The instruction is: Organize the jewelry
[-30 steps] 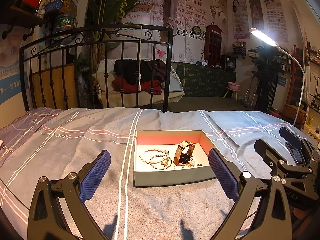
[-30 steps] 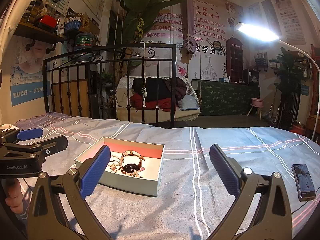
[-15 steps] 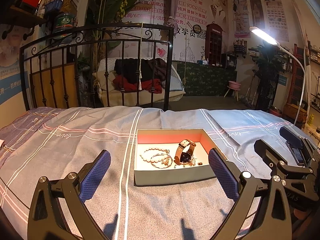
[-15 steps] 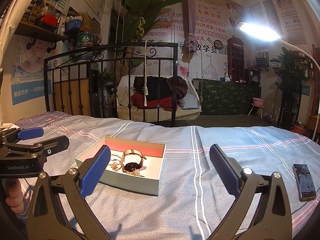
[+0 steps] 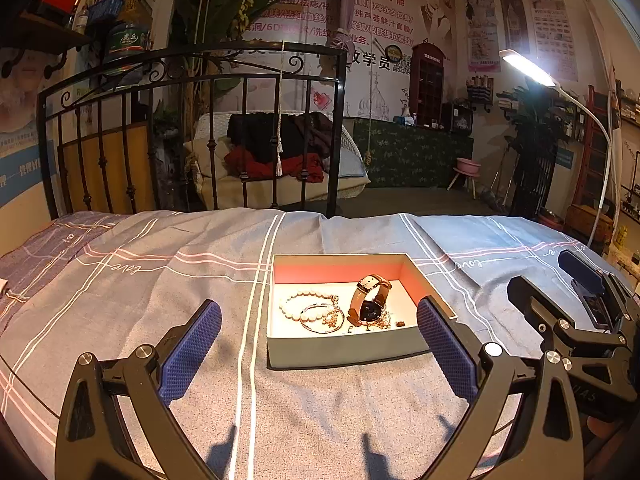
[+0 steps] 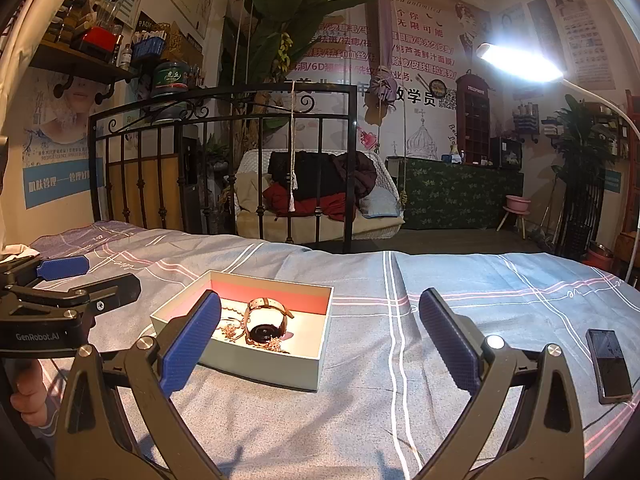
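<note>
A shallow pale cardboard box with a pink inside wall (image 5: 344,344) sits on the bed with the grey-blue striped sheet (image 5: 160,280), just ahead of the left gripper (image 5: 319,344) and a little to its right. All the jewelry that shows lies inside this box: a white bead bracelet (image 5: 298,305), a thin silver bangle (image 5: 322,318), a round black watch with a brown leather strap (image 5: 370,300) standing on its side, and some small gold chain bits (image 5: 386,323) next to the watch. The left gripper is spread wide and holds nothing. The right gripper (image 6: 319,344) is spread wide too and holds nothing, and the box is ahead of it and off to its left. A dark flat phone (image 6: 608,364) lies on the sheet to the right of the right gripper. No jewelry shows on the sheet outside the box. This could be a box of mixed-up pieces waiting to be sorted, or a box where everything is now put away, and I cannot tell which. Any move on these tiny things would need a slow, soft pinch, since the chains can tangle.
</note>
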